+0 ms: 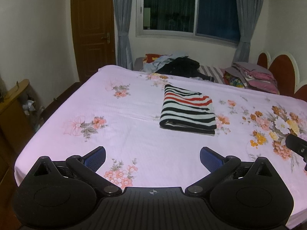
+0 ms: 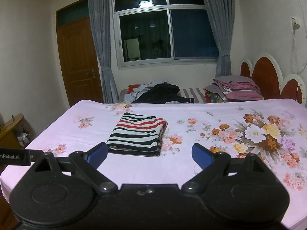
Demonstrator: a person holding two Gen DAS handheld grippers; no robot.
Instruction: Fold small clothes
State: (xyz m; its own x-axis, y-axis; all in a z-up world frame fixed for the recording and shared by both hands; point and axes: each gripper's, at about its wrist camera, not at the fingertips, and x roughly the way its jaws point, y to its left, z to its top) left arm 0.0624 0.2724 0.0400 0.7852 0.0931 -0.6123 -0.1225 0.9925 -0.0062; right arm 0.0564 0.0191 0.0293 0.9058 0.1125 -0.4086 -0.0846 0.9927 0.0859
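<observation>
A small garment with black, white and red stripes [image 1: 188, 110] lies folded into a neat rectangle on the pink floral bedsheet [image 1: 122, 103]. The right wrist view shows the same folded garment [image 2: 137, 134] just beyond its left fingertip. My left gripper [image 1: 153, 156] hovers over the near part of the bed, open, its blue pads wide apart and holding nothing. My right gripper [image 2: 149, 152] is open too, above the sheet [image 2: 191, 164], with nothing between its fingers. The garment lies apart from both grippers.
A heap of dark and light clothes [image 1: 176, 65] lies at the far side of the bed, with folded bedding [image 1: 253, 76] by the red headboard [image 1: 280, 67]. A wooden door [image 1: 92, 28] stands at the left. Part of the other gripper [image 1: 297, 145] shows at the right edge.
</observation>
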